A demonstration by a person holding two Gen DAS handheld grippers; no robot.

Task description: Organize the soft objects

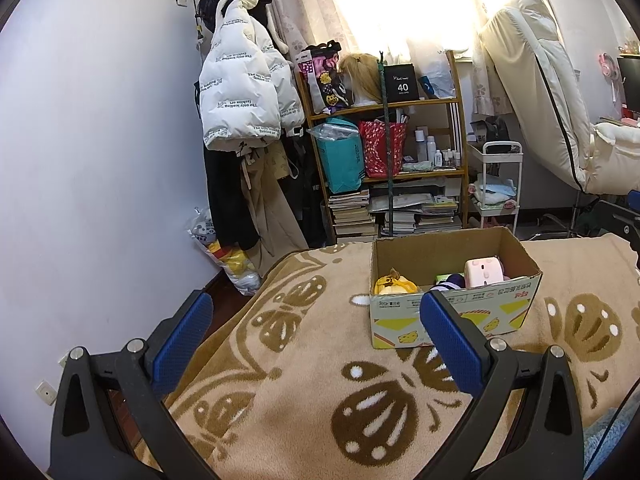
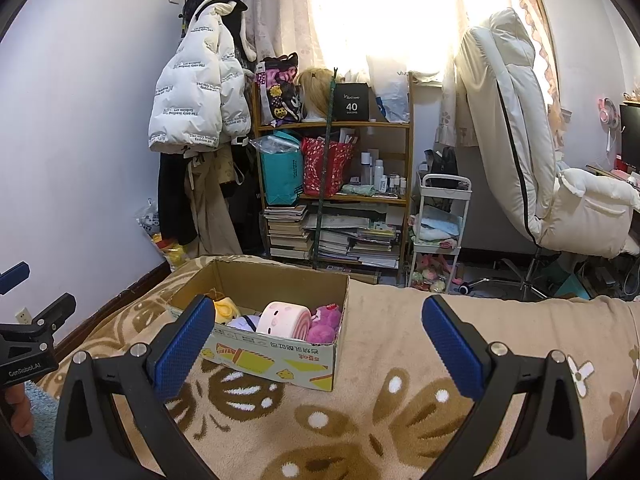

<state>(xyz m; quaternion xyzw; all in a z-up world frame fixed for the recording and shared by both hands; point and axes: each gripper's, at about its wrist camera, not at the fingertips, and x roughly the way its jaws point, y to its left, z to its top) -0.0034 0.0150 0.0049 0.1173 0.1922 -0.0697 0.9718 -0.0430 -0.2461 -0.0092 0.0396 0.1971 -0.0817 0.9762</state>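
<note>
An open cardboard box [image 1: 456, 316] stands on the beige patterned blanket [image 1: 304, 384]; it also shows in the right wrist view [image 2: 276, 356]. Inside lie a yellow plush [image 1: 394, 284], a pink roll-shaped plush [image 2: 284, 319], a purple-white plush [image 2: 244, 323] and a magenta plush [image 2: 326, 320]. My left gripper [image 1: 316, 340] is open and empty, low over the blanket, in front of the box. My right gripper [image 2: 318, 340] is open and empty, in front of the box's right corner. The left gripper's body shows at the left edge of the right wrist view [image 2: 28, 344].
Beyond the bed's far edge stand a cluttered wooden shelf [image 2: 336, 196], hanging coats [image 1: 244, 92], a white trolley [image 2: 440, 220] and a white recliner chair [image 2: 532, 152]. A bag of toys [image 1: 232, 264] lies on the floor by the wall.
</note>
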